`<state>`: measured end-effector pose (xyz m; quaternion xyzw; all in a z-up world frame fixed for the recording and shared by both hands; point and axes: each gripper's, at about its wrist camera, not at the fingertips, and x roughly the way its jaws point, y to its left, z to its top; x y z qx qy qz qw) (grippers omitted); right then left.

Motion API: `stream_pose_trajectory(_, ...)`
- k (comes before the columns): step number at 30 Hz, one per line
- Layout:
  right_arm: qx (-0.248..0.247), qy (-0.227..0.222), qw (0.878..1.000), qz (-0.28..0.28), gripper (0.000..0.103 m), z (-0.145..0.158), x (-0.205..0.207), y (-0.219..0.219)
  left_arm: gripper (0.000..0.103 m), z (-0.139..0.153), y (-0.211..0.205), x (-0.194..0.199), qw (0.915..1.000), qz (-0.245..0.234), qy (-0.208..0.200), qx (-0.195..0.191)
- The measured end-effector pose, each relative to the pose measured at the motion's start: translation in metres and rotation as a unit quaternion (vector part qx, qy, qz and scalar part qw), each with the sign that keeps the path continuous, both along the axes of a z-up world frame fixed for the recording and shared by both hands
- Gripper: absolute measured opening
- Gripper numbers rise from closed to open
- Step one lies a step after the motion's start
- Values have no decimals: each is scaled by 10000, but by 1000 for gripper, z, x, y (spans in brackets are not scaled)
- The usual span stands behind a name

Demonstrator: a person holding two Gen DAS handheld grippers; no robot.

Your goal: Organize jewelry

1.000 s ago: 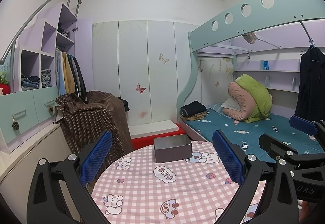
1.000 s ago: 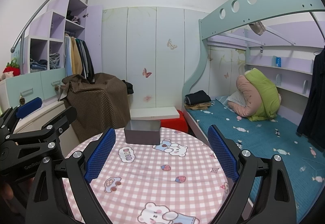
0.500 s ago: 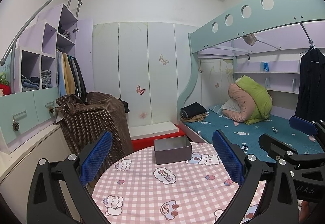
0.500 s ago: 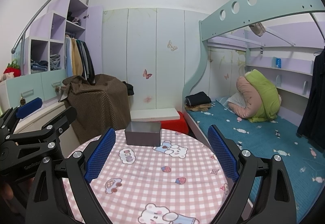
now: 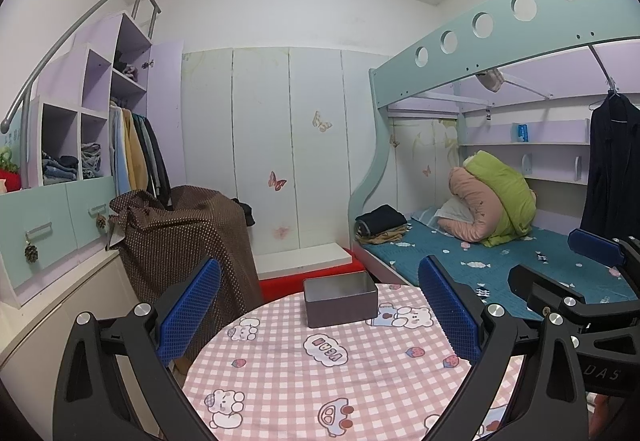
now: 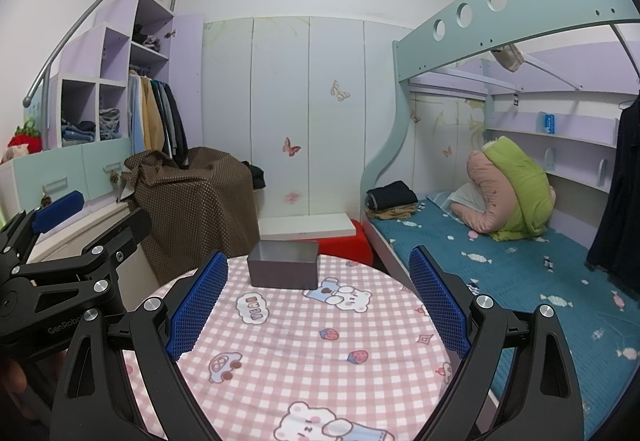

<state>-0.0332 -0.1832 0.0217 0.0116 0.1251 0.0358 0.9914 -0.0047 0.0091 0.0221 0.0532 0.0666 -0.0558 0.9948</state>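
A dark grey open box (image 5: 340, 297) (image 6: 284, 269) stands at the far edge of a round table with a pink checked cloth (image 5: 320, 373) (image 6: 304, 353). No jewelry shows on the cloth or in the box from here. My left gripper (image 5: 320, 309) hovers over the near table, open, blue pads wide apart with nothing between them. My right gripper (image 6: 316, 305) is likewise open and empty, well short of the box. The right gripper appears at the right edge of the left wrist view (image 5: 592, 261), and the left gripper shows at the left edge of the right wrist view (image 6: 60, 213).
A brown dotted cloth covers furniture (image 5: 180, 237) left of the table. A red stool with a white board (image 6: 320, 233) stands behind the table. The bunk bed (image 6: 500, 253) runs along the right. Wardrobe doors (image 5: 280, 145) fill the back wall.
Both views have lifted slightly, so the table and box sit a little lower in frame. Both grippers remain open and empty.
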Motion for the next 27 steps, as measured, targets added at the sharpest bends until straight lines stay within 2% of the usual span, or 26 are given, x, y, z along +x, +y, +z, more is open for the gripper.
stream_pose_trajectory(27,12,19,10000,-3,89,2,3,5,96,-2,-2,4,9999,-55,117,-32)
